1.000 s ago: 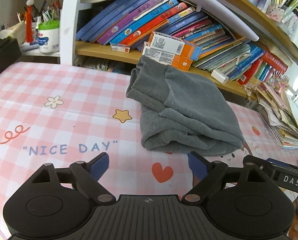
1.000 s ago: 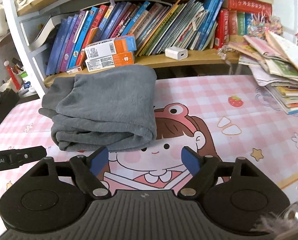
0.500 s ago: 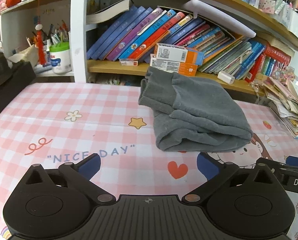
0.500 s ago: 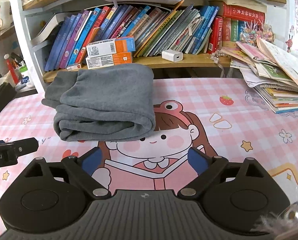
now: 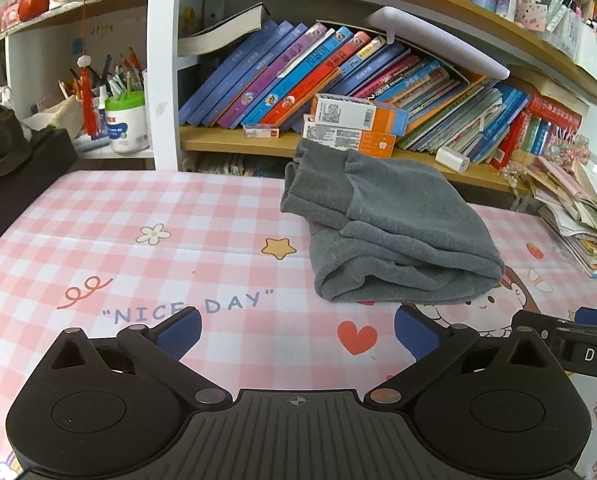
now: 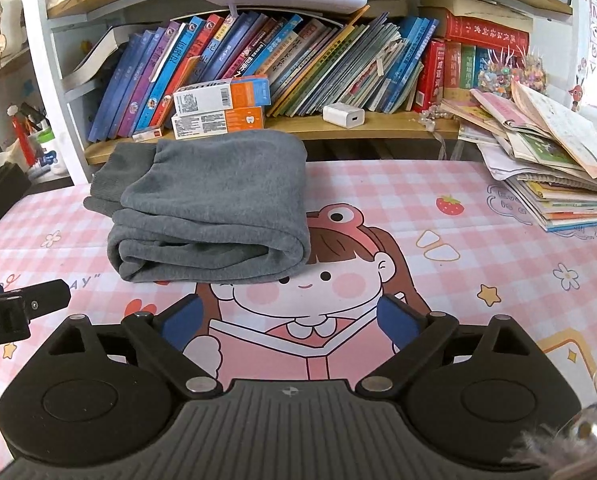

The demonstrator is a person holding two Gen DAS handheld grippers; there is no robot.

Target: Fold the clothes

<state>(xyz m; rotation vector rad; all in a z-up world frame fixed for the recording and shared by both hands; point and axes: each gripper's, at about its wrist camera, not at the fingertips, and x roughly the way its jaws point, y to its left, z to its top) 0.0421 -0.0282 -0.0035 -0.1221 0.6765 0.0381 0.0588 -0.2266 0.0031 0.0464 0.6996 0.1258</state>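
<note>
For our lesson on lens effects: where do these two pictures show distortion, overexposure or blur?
Left wrist view: the shelf boards bow in fisheye curves, and the window edge at far right is washed out. Right wrist view: the same bowing, blown-out white at the upper right, a blurred fuzzy thing in the bottom corner; the grey folded garment is sharp.

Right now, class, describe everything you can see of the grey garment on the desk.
The grey garment is soft, fleece-like fabric folded into a thick bundle of several layers. Its rounded fold faces the cameras, and ribbed cuffs stick out at the far left end. It lies flat on the pink checked mat, near the bookshelf. Neither hand-held gripper touches it.
</note>
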